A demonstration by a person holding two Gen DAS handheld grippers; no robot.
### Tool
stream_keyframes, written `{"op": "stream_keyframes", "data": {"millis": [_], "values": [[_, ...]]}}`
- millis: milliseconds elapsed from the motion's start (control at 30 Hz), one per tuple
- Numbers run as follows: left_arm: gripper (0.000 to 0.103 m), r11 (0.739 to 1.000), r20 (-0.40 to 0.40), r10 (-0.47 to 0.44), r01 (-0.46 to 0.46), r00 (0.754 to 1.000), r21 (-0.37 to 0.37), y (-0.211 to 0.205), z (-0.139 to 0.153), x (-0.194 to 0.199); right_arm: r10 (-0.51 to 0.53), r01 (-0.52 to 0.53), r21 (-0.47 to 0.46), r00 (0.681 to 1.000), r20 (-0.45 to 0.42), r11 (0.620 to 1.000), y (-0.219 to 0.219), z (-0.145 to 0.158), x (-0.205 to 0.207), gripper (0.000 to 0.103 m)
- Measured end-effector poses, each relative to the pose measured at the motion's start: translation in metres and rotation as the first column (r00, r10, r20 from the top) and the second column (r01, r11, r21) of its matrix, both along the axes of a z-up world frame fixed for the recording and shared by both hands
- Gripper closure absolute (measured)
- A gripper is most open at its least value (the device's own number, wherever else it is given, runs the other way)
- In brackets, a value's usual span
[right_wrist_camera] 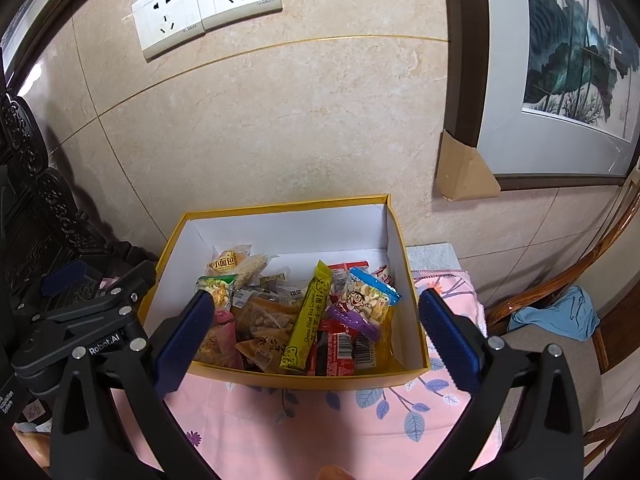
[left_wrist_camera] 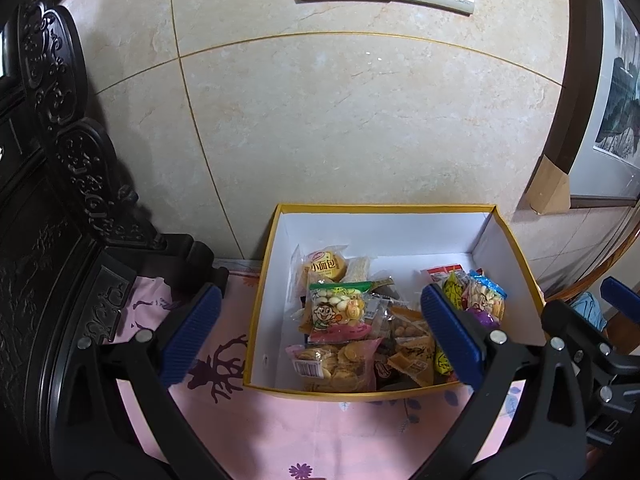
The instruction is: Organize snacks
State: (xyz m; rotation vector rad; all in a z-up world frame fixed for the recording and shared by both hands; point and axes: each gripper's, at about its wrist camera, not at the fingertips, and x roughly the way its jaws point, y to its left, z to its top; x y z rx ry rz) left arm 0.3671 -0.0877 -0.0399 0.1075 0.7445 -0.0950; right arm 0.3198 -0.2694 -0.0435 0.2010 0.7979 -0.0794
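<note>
A yellow box with a white inside [left_wrist_camera: 368, 232] [right_wrist_camera: 288, 232] stands on a pink cloth against the wall. It holds several snack packets: a small bread pack [left_wrist_camera: 324, 268] [right_wrist_camera: 226, 262], a green-topped biscuit bag [left_wrist_camera: 338, 310], a blue-topped biscuit bag [right_wrist_camera: 366, 294], a long yellow cracker stick [right_wrist_camera: 310, 316] and a pink cookie bag [left_wrist_camera: 332, 364]. My left gripper [left_wrist_camera: 320, 336] is open and empty, just in front of the box. My right gripper [right_wrist_camera: 316, 340] is open and empty, also in front of the box.
The pink cloth [left_wrist_camera: 320, 432] [right_wrist_camera: 320, 428] covers the table. A dark carved cabinet [left_wrist_camera: 60, 200] stands at the left. A wooden chair with a blue cloth [right_wrist_camera: 560, 316] is at the right. A framed painting [right_wrist_camera: 568, 60] leans on the wall.
</note>
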Motion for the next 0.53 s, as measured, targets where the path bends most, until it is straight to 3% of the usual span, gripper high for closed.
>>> {"op": "stream_keyframes", "data": {"millis": [533], "values": [[0.002,1.000,-0.017,-0.002,0.001,1.000,-0.013,0.0019,-0.0015,0.0012,-0.001,0.001,0.002,1.000,0.000,1.000,-0.0001,-0.0002,-0.0002,0.001]]}}
